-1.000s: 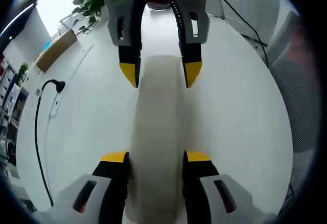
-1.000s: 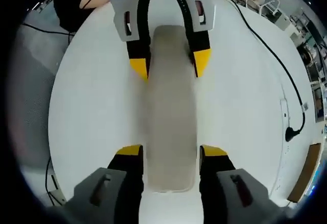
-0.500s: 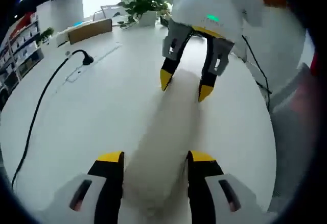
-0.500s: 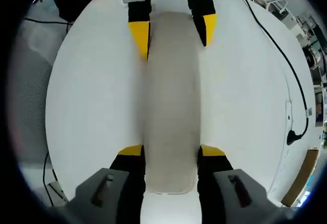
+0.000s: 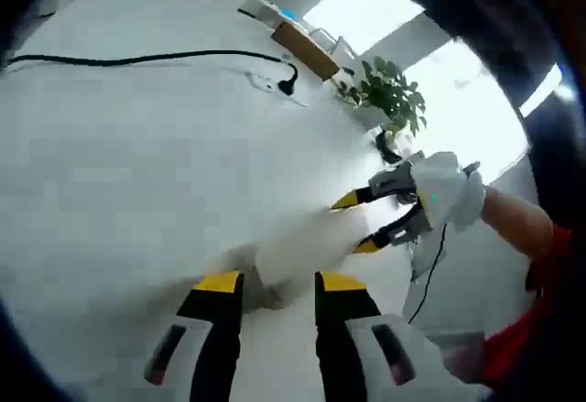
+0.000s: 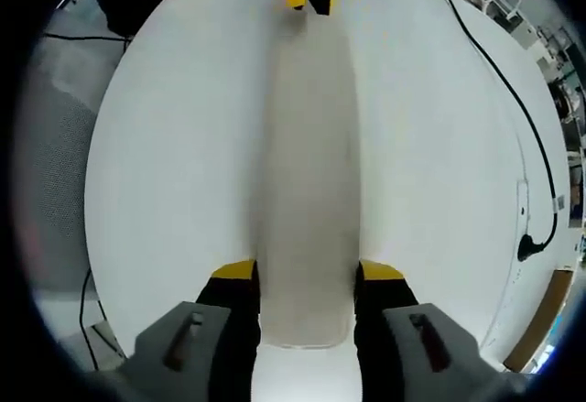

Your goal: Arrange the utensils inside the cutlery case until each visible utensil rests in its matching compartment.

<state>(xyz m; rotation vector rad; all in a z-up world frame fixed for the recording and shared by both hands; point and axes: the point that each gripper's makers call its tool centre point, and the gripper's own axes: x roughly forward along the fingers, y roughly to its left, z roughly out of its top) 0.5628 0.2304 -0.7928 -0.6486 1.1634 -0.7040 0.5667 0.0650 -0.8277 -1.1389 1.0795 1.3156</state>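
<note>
Grippers (image 5: 272, 283) (image 6: 305, 269) at opposite ends of cutlery case (image 6: 309, 173), jaws astride.

Carrying everything: a round white table (image 6: 165, 146). Lying lengthwise along its middle, a long pale beige cutlery case (image 6: 309, 191), closed, blurred in the left gripper view (image 5: 302, 242). Trailing across the tabletop toward the far edge, a black cable (image 6: 499, 109) ending in a plug (image 6: 526, 248). Sitting near that edge, a brown box (image 5: 302, 49) and a potted plant (image 5: 392, 100).
</note>
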